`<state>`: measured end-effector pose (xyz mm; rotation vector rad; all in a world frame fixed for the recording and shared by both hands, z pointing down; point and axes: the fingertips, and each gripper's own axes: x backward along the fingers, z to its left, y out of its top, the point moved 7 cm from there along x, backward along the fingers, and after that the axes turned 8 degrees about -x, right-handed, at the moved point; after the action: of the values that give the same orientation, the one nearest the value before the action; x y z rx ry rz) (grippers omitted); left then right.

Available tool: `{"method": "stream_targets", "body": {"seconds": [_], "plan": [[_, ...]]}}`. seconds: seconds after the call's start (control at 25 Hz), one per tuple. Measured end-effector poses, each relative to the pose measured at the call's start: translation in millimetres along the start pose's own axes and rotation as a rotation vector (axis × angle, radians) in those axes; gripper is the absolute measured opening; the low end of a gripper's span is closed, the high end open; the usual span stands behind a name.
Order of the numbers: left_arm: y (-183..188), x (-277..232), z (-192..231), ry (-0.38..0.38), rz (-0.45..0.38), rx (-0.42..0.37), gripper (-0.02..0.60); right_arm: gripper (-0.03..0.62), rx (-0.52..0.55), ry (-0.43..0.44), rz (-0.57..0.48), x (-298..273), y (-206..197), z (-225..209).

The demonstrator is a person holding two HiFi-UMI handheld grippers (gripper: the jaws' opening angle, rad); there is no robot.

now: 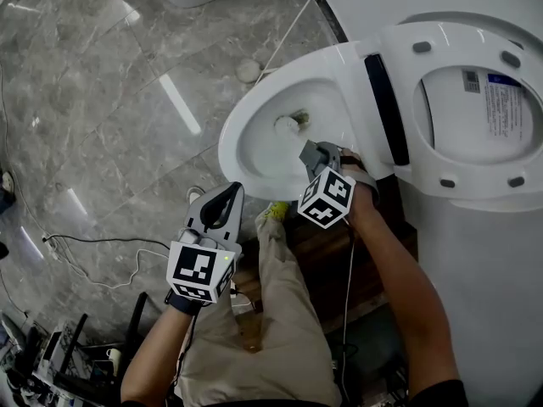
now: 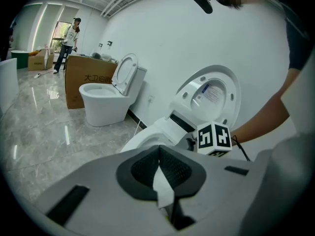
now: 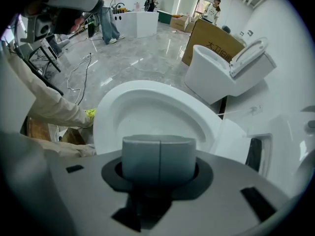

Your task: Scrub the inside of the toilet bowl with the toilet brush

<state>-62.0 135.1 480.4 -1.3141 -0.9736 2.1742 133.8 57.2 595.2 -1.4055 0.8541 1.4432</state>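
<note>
Head view, step: scrubbing inside the bowl. To do it well, I think the bristles should press on the wall and go round under the rim, with short strokes so nothing splashes out.
Head view, right hand-held gripper: it hangs over the near rim, with the tips pointing down into the bowl.
Head view, brush: a small pale thing with a greenish bit lies low in the bowl, just ahead of these tips. It is probably the brush head, but no handle is seen joining it to the jaws.
Head view, left hand-held gripper: it is outside the bowl, near its front edge and apart from the brush.
Left gripper view, jaws: clenched, the tips meet. A pale sliver shows in the seam and I cannot tell what it is. The bowl is ahead and not touched.
Right gripper view, jaws: pressed together, with only a thin seam between them and no handle visible there. They cover the bottom of the bowl, so the brush is hidden here. The white rim curves just beyond them.
Right gripper view, advice: I think the grip should be checked as firm before pushing.
</note>
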Motion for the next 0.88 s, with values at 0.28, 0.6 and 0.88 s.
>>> {"method": "stream_targets", "body": {"seconds": [0.28, 0.6, 0.88], "plan": [[8, -9, -17, -0.044, -0.007, -0.017, 0.011, 0.149, 0.075, 0.035, 0.062, -5, -29, 23], [4, -9, -29, -0.065, 0.019, -0.094, 0.011, 0.149, 0.067, 0.023, 0.104, -6, -63, 9], [2, -9, -33, -0.07, 0.027, -0.082, 0.011, 0.149, 0.103, -0.05, 0.167, -22, -62, -4]]}}
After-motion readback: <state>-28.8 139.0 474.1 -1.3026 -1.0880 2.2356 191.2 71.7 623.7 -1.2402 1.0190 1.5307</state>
